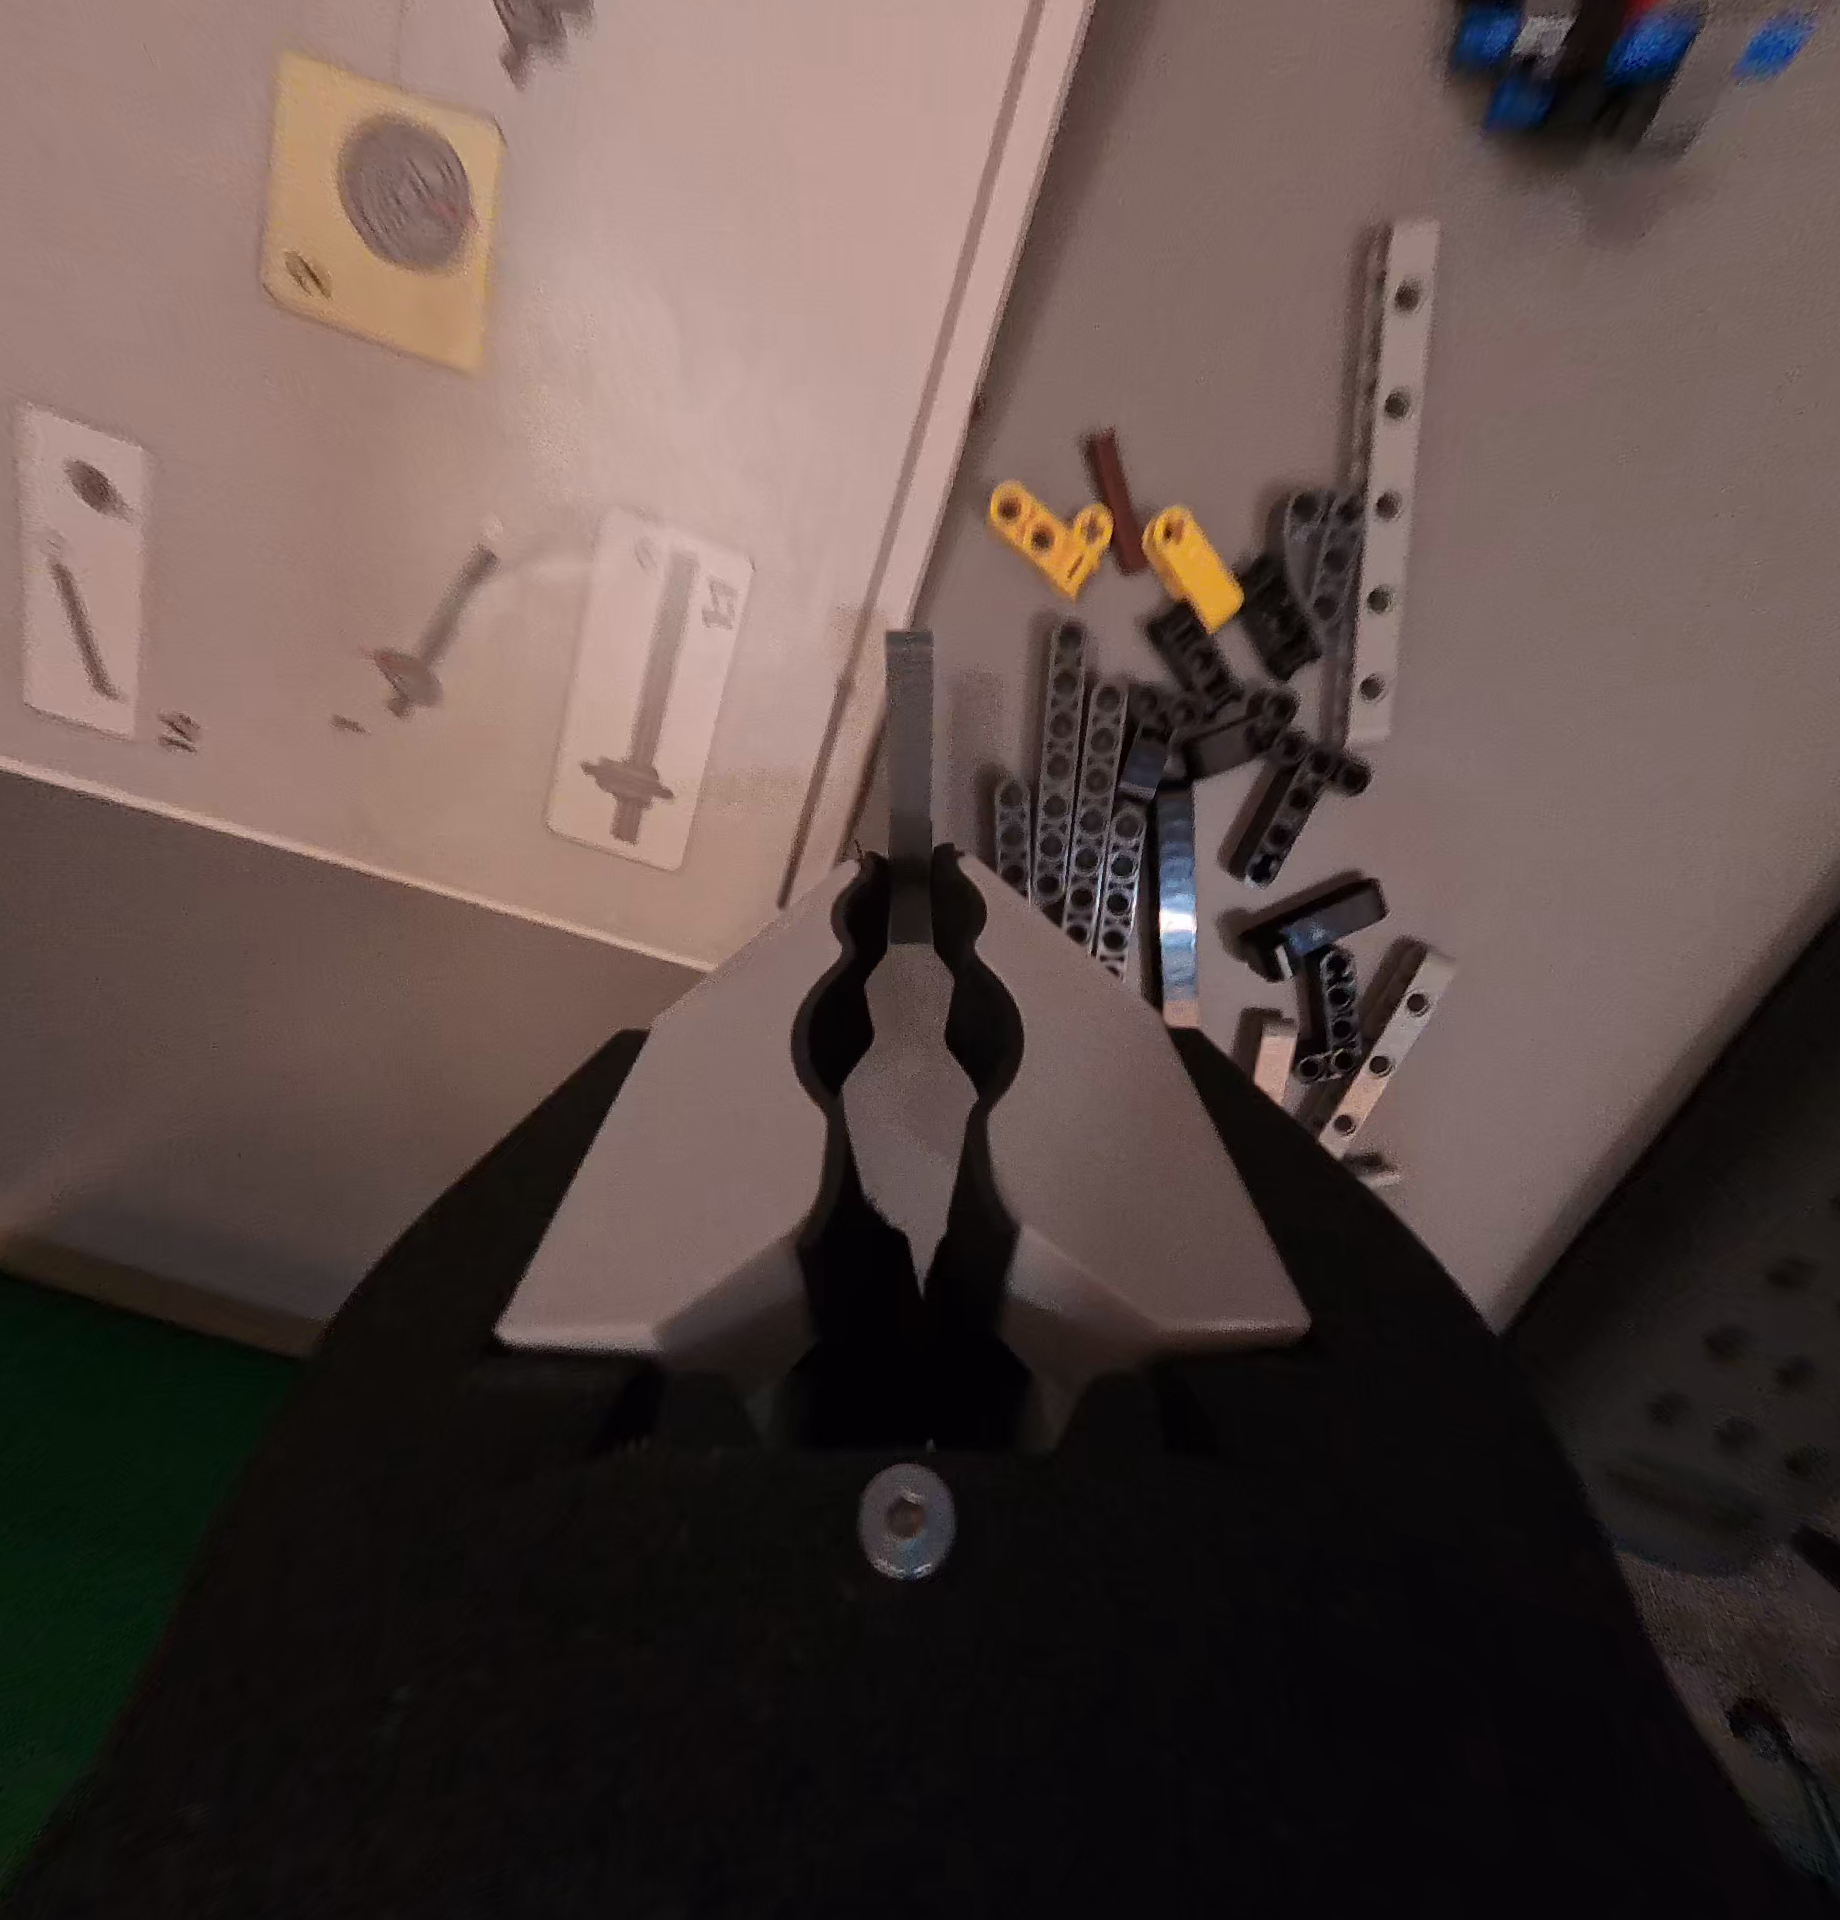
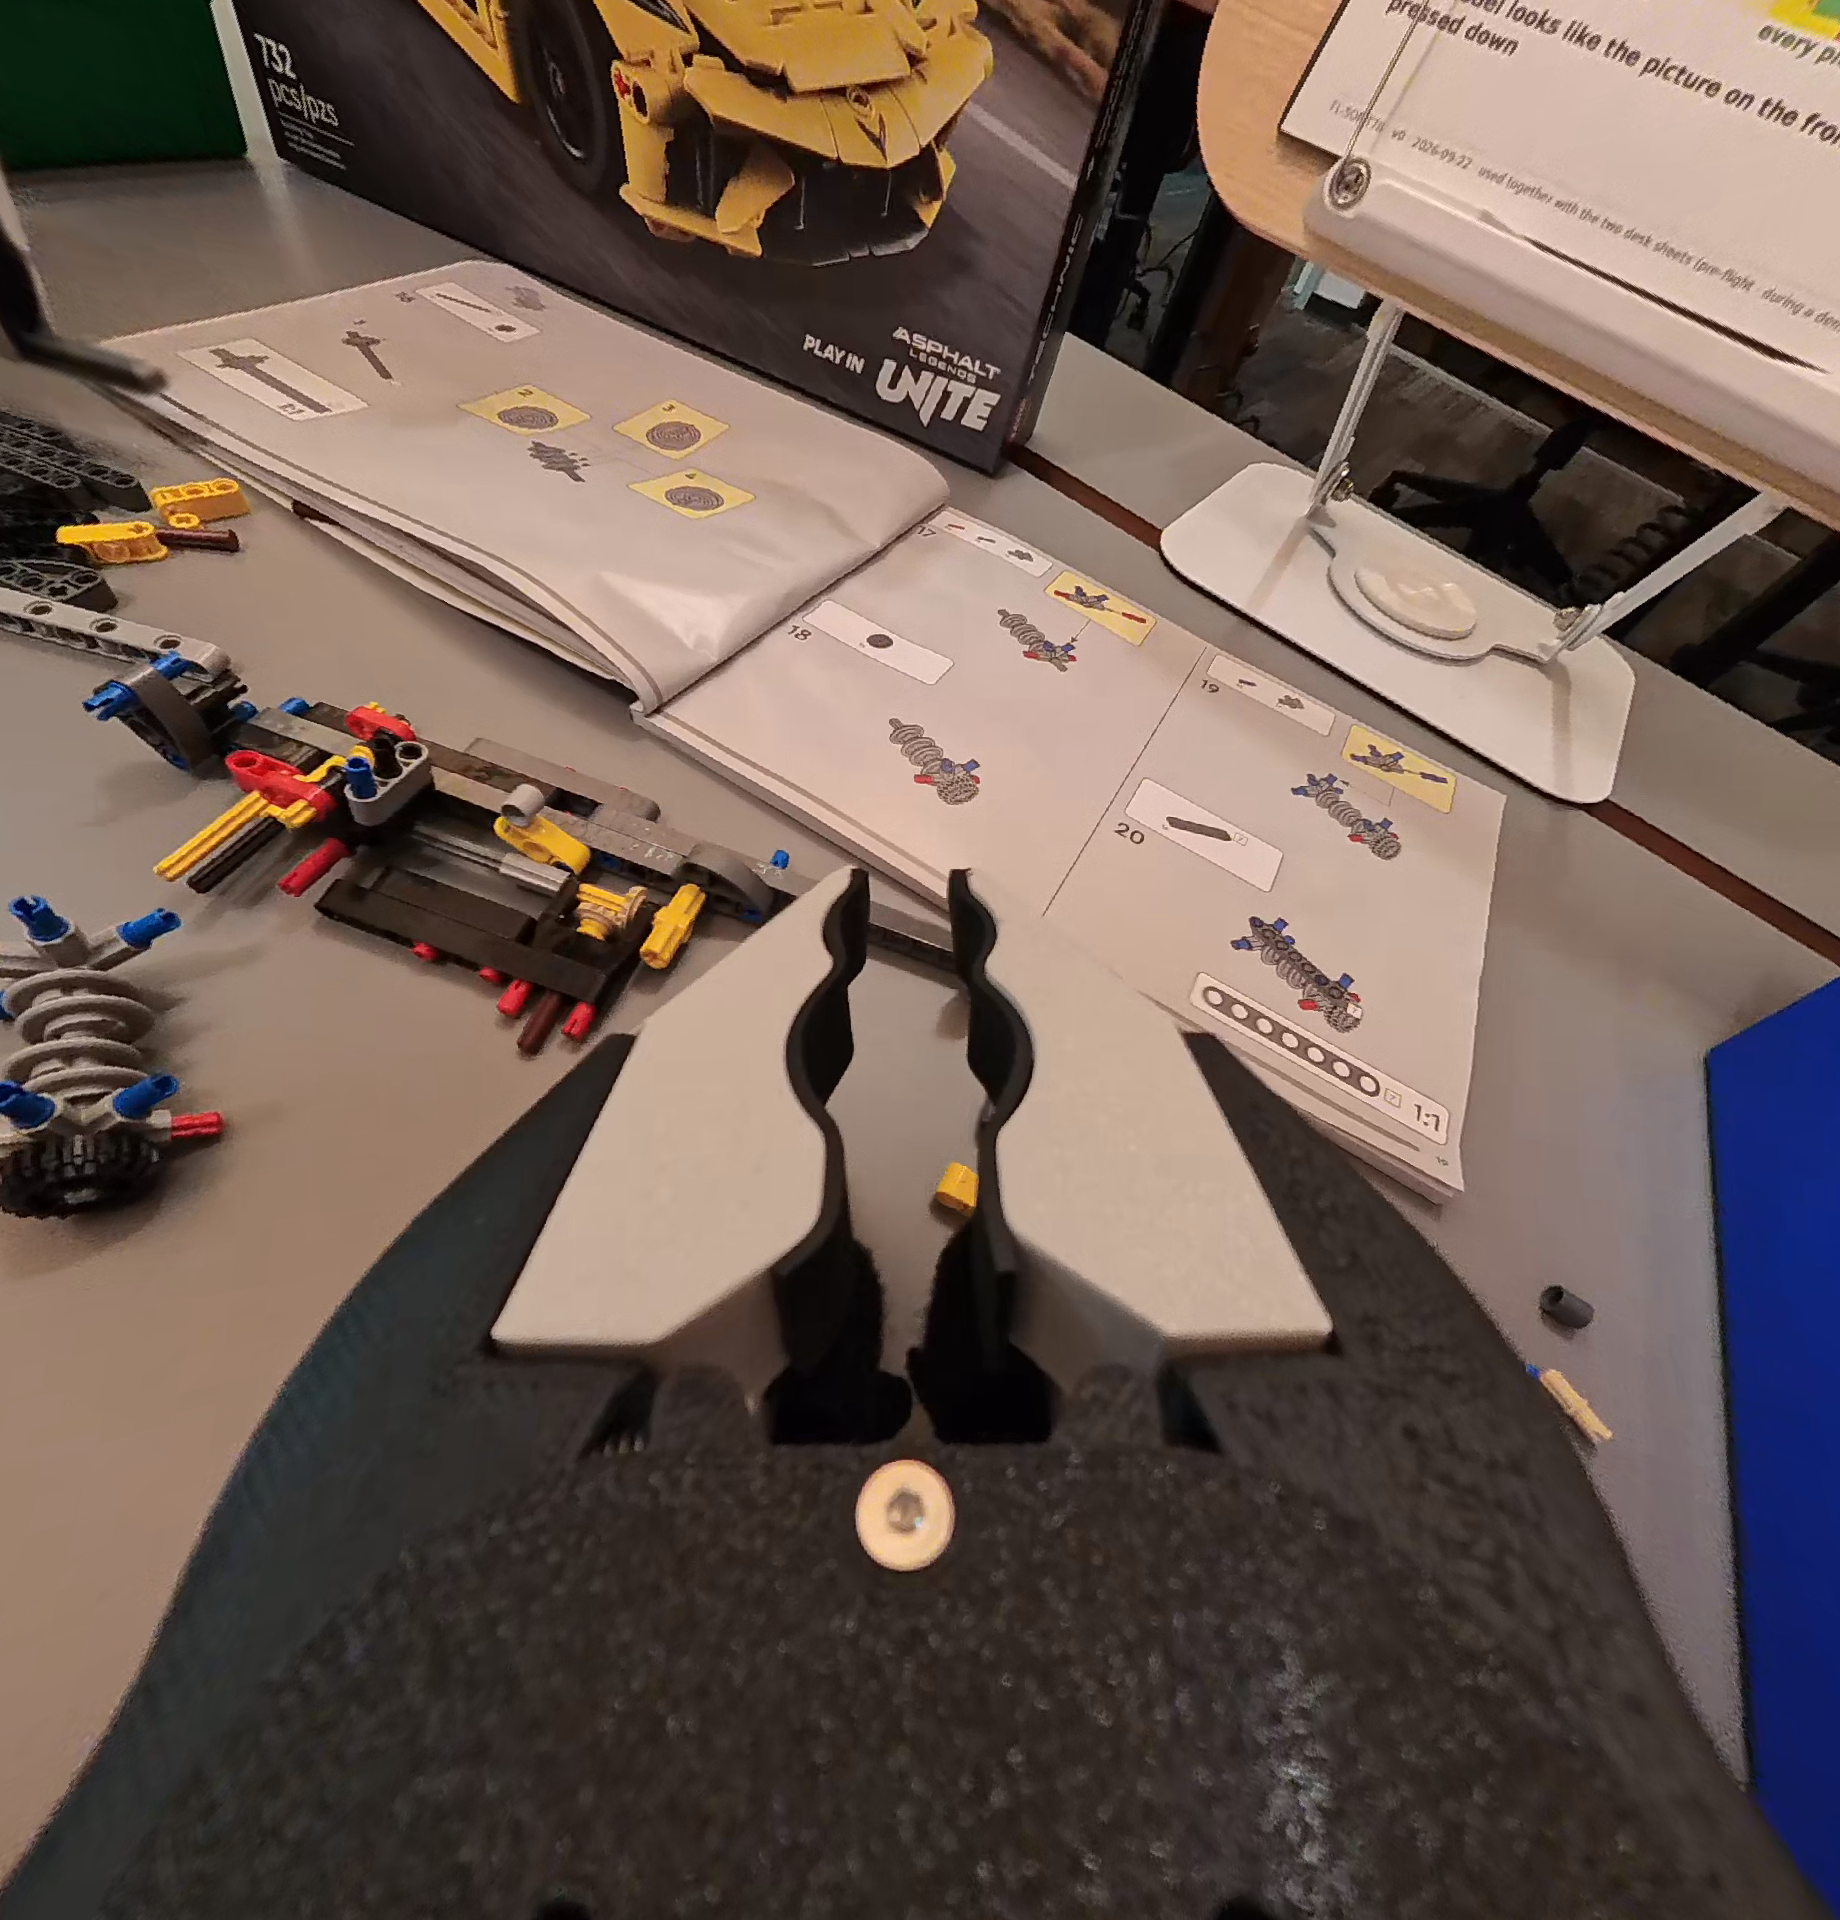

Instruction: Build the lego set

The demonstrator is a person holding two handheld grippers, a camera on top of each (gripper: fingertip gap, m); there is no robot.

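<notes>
My left gripper (image 1: 908, 862) is shut on a thin dark grey axle-like piece (image 1: 910, 748) that sticks out past its tips, held above the open instruction booklet (image 1: 583, 416) and beside a pile of black and grey beams (image 1: 1155, 810) with yellow connectors (image 1: 1196, 566). My right gripper (image 2: 908, 883) is open and empty, low over the grey table. A small yellow piece (image 2: 955, 1187) lies on the table between its fingers. The partly built chassis (image 2: 459, 831) lies to its left. A grey spring assembly with blue pins and a black gear (image 2: 69, 1070) lies at far left.
The set's box (image 2: 791, 208) stands behind the booklet (image 2: 1103, 790). A white document stand (image 2: 1415, 623) is at the right back. A blue board (image 2: 1799, 1351) lies at the right edge. A small black bush (image 2: 1565, 1306) and a tan pin (image 2: 1572, 1403) lie near it. There is about 35 cm between the tips of the two grippers.
</notes>
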